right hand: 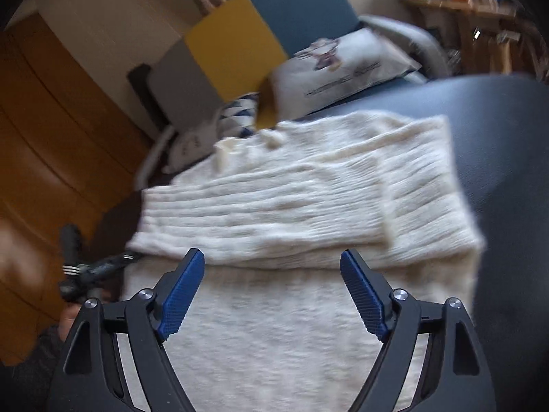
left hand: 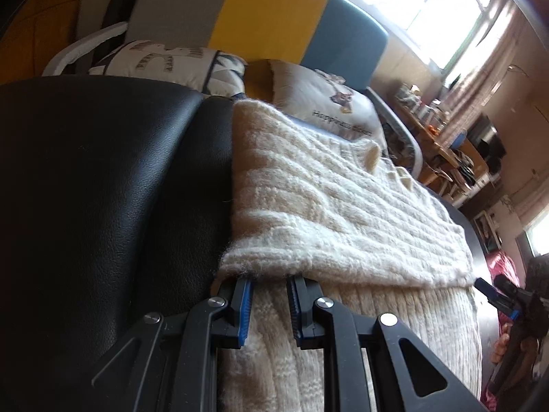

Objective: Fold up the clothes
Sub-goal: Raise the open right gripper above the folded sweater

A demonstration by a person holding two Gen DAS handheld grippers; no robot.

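Mid-fold, likely: sweater (left hand: 343, 206) doubled over at frame centre, left gripper (left hand: 269, 288) narrowed under its hem, right gripper (right hand: 272, 267) spread wide, holding nothing.

A lived-in home room: printed cushions (left hand: 329, 110), curtained window (left hand: 446, 10), cluttered wooden shelf (left hand: 442, 144).

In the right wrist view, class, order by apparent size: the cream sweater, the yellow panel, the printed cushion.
1. Cream sweater, largest by far, though nearest the camera.
2 and 3. Yellow panel and printed cushion look alike; unranked.
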